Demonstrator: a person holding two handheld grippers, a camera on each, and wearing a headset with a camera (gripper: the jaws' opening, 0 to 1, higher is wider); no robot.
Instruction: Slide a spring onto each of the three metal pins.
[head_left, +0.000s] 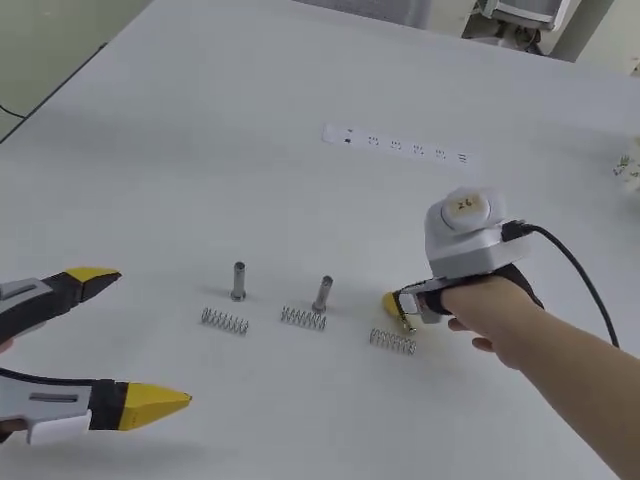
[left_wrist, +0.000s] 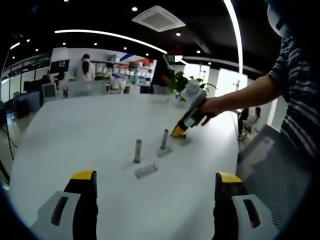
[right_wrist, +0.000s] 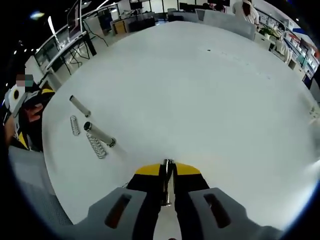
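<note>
The right gripper (right_wrist: 168, 169) jaws clamp a metal pin (right_wrist: 168, 182); the left gripper (head_left: 142, 338) jaws stand apart at the worktop's (head_left: 300, 80) 8 o'clock.

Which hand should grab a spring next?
Probably left: the left tool is open and empty, with the nearest spring just ahead. The right tool is shut on a pin.

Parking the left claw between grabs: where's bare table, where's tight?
Free: table between power strip and the pin row; also the near edge in front of the springs. Tight: left pin, middle pin, left spring, middle spring, right spring in one band, with the right claw, shut on the third pin, at its right end.
</note>
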